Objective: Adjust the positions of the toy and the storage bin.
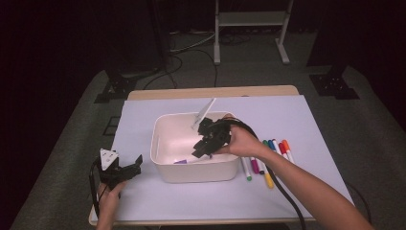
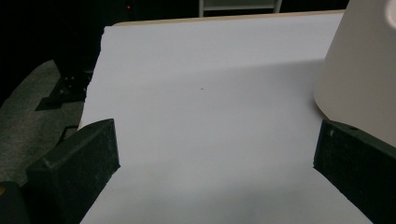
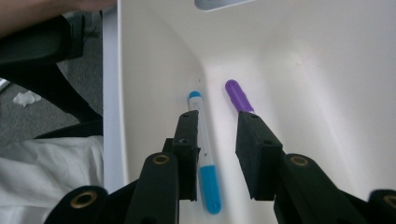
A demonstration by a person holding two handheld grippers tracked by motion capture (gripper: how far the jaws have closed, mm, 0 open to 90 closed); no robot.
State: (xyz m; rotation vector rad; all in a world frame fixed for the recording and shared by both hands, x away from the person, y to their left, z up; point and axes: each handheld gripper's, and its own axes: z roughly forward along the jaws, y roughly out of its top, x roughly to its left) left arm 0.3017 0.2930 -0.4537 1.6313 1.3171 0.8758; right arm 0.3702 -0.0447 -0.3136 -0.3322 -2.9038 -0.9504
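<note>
the right gripper [image 3: 217, 156] hangs inside the white bin [image 1: 160, 139], jaws parted and gripping nothing. the blue marker [image 3: 205, 158] lies on the bin floor between them, lengthwise along the near wall, the purple marker [image 3: 238, 95] just beside it. the left gripper [image 1: 125, 171] rests open outside the bin.

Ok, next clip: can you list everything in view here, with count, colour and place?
bin: one, white, mid-table on the sheet.
blue marker: one, white barrel with blue cap, on the bin floor along a wall, between the right gripper's jaws but not pressed.
purple marker: one, purple cap showing, on the bin floor beside the blue one.
loose markers: about seven, green, purple, yellow, blue, red and orange among them, on the sheet right of the bin.
sheet: one, pale lilac, covering the table.
frame: one, white, on the floor beyond the table.
left gripper: black, open, resting left of the bin.
right gripper: black, open, inside the bin.
</note>
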